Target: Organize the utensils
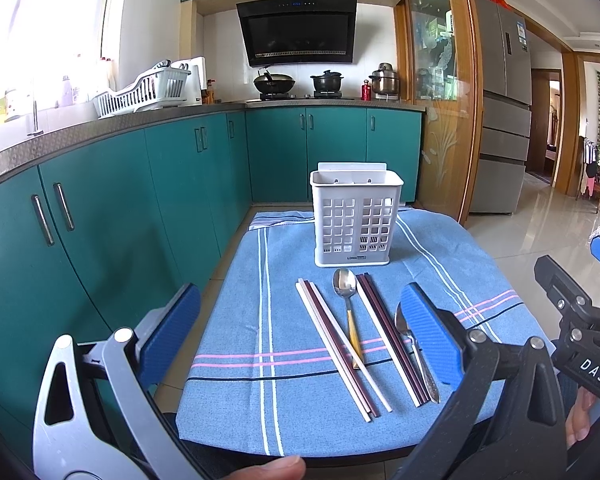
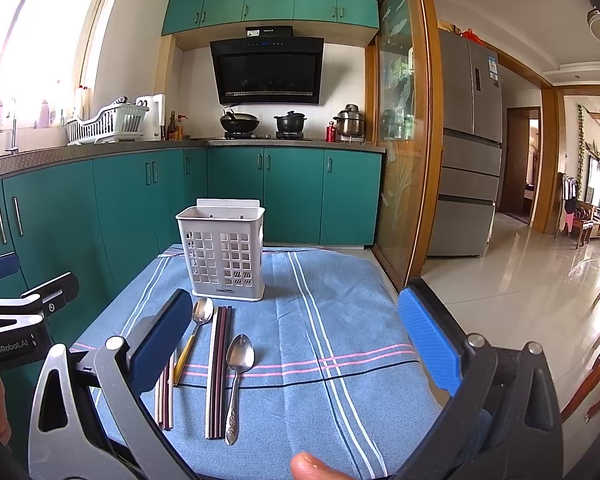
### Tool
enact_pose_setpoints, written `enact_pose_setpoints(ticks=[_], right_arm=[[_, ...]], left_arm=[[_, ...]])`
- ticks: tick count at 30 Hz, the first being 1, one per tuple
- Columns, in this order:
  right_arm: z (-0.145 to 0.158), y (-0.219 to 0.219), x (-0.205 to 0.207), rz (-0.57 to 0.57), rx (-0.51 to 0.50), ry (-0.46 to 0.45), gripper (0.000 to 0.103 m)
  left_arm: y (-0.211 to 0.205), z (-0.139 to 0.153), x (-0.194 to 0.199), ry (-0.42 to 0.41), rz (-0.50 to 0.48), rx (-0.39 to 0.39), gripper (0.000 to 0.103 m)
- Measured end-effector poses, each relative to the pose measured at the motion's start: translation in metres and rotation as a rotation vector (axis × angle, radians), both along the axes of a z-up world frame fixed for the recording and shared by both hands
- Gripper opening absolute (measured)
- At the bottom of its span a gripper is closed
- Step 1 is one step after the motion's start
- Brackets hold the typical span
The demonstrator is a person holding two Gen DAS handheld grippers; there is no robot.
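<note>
A white slotted utensil caddy (image 1: 356,220) (image 2: 222,256) stands upright at the far side of a table under a blue striped cloth (image 1: 240,320) (image 2: 340,320). In front of it lie a gold-handled spoon (image 1: 345,282) (image 2: 202,312), a silver spoon (image 1: 418,354) (image 2: 239,360) and two bundles of chopsticks (image 1: 336,344) (image 2: 220,368). My left gripper (image 1: 300,336) hovers open above the near cloth, its right finger covering part of the silver spoon. My right gripper (image 2: 296,344) is open too, held right of the utensils; its left finger hides part of the left chopsticks (image 2: 165,396).
Teal cabinets (image 1: 100,208) run along the left, a narrow strip of floor away from the table. A glass sliding door (image 2: 400,160) and a fridge (image 2: 470,152) stand to the right. Wooden chair parts (image 2: 596,372) are close on the far right.
</note>
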State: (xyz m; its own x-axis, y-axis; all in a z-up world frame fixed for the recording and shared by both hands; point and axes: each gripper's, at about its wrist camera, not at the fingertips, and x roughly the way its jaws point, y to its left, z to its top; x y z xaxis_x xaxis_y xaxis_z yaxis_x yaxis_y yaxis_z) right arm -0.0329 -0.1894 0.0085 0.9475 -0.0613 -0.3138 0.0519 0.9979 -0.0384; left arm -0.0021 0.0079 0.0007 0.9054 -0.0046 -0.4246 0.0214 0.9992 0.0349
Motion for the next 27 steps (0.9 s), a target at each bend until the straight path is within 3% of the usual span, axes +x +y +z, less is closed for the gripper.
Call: enact_pose_setpoints(ticks=[27], right_arm=[[-0.0008,-0.001,-0.0007,-0.001,0.0,0.002,0.1]], left_arm=[[-0.0016,-0.0015,-0.0016,0.008,-0.004,-0.001,0.099]])
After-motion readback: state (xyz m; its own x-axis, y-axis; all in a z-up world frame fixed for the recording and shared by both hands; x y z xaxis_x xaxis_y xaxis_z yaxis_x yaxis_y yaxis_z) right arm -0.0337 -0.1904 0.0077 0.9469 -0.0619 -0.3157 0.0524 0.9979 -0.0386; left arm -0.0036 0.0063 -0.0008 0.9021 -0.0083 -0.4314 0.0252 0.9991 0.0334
